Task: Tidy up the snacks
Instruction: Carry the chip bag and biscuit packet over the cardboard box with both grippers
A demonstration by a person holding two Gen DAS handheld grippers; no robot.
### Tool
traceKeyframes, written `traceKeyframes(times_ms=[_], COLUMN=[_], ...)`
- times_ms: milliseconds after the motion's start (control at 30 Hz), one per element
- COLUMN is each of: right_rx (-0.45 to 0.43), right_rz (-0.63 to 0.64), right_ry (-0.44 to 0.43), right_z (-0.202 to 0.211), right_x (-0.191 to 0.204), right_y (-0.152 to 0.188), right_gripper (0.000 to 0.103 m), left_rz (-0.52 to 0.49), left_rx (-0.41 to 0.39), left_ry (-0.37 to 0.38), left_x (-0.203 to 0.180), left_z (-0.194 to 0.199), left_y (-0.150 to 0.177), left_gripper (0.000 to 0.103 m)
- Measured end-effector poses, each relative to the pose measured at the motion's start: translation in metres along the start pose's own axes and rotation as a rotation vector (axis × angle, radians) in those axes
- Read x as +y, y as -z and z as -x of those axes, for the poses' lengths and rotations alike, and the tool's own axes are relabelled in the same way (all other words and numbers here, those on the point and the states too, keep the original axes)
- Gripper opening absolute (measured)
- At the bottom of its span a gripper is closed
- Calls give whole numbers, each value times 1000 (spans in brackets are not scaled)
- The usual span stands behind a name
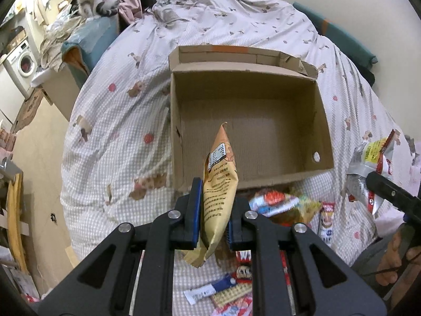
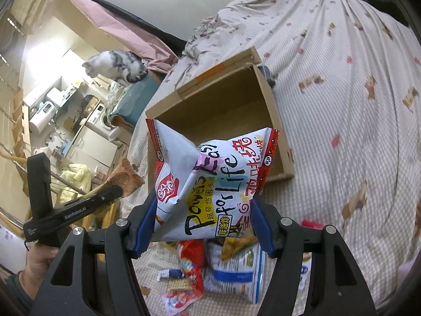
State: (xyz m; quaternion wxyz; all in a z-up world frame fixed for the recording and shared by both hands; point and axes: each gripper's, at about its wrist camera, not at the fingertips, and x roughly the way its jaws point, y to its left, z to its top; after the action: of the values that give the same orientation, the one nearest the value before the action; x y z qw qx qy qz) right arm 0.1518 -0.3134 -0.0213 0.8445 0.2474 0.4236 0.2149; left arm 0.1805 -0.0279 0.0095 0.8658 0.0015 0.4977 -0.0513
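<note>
My left gripper [image 1: 214,216] is clamped tight on a tan snack pouch [image 1: 218,184], blue pads pinching it low on the flat sides; the pouch stands nearly upright, its top corner up over the near wall of the cardboard box [image 1: 323,121], its crimped bottom edge hanging below the jaws. My right gripper [image 2: 204,222] is closed on a puffy white chip bag [image 2: 210,181], pads pressing in on both lower sides so the bag bulges and creases between them; it is held off the bed in front of the box [image 2: 273,110]. In the left view the same white bag [image 1: 371,163] shows at the right edge with the right gripper's finger across it, beside the box's right wall, and a hand [image 1: 394,260] on the handle below. The box sits open-topped on the checked bedspread [image 1: 118,121], nothing visible inside, far flap folded up. The rest of the snacks [image 1: 284,205] lie in a loose pile on the bedspread just in front of the box's near wall: red, white-blue and yellow packets [image 2: 210,268], some overlapping. Beyond the bed, a grey striped cat [image 2: 115,65] sits on a teal-covered stack, and a washing machine [image 1: 22,64] stands further back at left.
</note>
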Motion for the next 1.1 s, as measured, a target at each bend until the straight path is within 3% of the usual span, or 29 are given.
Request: traceKeyframes(times_ms=[267,367,800,1100], right_rx=[-11,6,62,113], right_rz=[37,81,94,96], right_ry=[35,93,114,189], right_z=[-26,-39,-81,-97], right_x=[-5,-4,-7,-18], right_y=[-29,-36,-47,-36], right_gripper=[67,67,67,69], left_rz=[-40,-55,-25,-16], left_rx=[-61,-68,-72,-44], left_ry=[-77,-85,-66,-39], left_x=[-9,-12,-6,-7], left_z=[-23,-34,-73,-92], left_y=[-21,-23,-22,-25], left_gripper=[12,12,13,14])
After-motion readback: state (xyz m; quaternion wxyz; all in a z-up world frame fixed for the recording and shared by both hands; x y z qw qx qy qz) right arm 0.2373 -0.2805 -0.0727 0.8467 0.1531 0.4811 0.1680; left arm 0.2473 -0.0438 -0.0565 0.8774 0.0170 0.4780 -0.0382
